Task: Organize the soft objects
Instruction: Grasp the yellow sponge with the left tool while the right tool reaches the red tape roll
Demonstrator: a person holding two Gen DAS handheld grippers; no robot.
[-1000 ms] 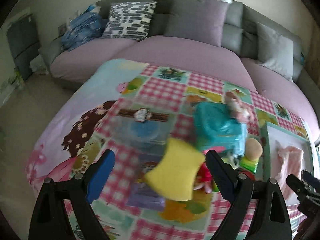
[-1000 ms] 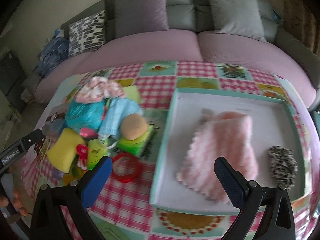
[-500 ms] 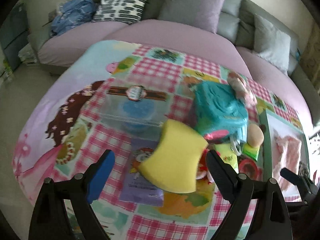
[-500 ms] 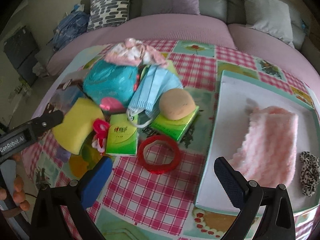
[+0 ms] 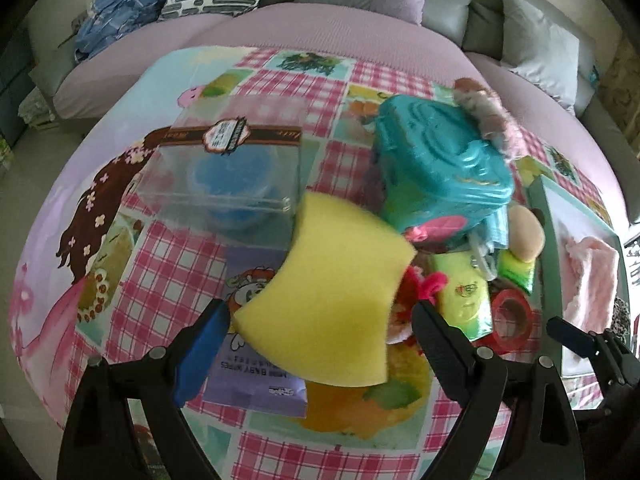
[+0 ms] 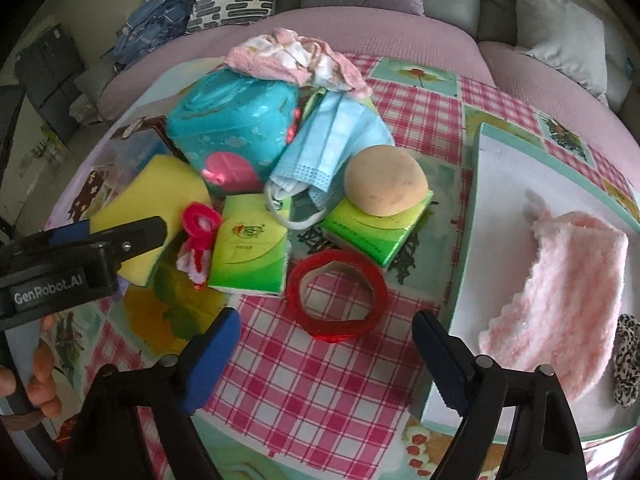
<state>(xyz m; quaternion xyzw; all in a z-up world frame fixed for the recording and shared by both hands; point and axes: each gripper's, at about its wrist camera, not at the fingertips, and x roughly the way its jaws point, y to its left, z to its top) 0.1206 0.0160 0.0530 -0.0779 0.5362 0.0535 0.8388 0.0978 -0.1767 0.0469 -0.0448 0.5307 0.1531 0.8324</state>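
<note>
A yellow sponge [image 5: 332, 292] lies on the patterned table, right in front of my open left gripper [image 5: 320, 340], its near end between the fingers; it also shows in the right wrist view [image 6: 152, 196]. My right gripper [image 6: 326, 344] is open and empty, just short of a red ring [image 6: 336, 292]. A pile holds a blue face mask [image 6: 328, 148], a tan round sponge [image 6: 386, 186], pink cloth [image 6: 296, 56] and a red scrunchie [image 6: 198, 224]. A teal-rimmed white tray [image 6: 500, 184] at the right holds a pink fluffy towel [image 6: 568, 288] and a leopard scrunchie [image 6: 626, 364].
A teal plastic case [image 5: 440, 168], two green tissue packs [image 6: 252, 252], a clear box [image 5: 224, 176] with a blue item, and a purple wipes pack [image 5: 256, 372] sit on the table. A purple sofa [image 5: 320, 28] with cushions stands behind.
Both grippers moved forward and down toward the table. The left one closed in on the yellow sponge. The right one swung left from the tray to the red ring.
</note>
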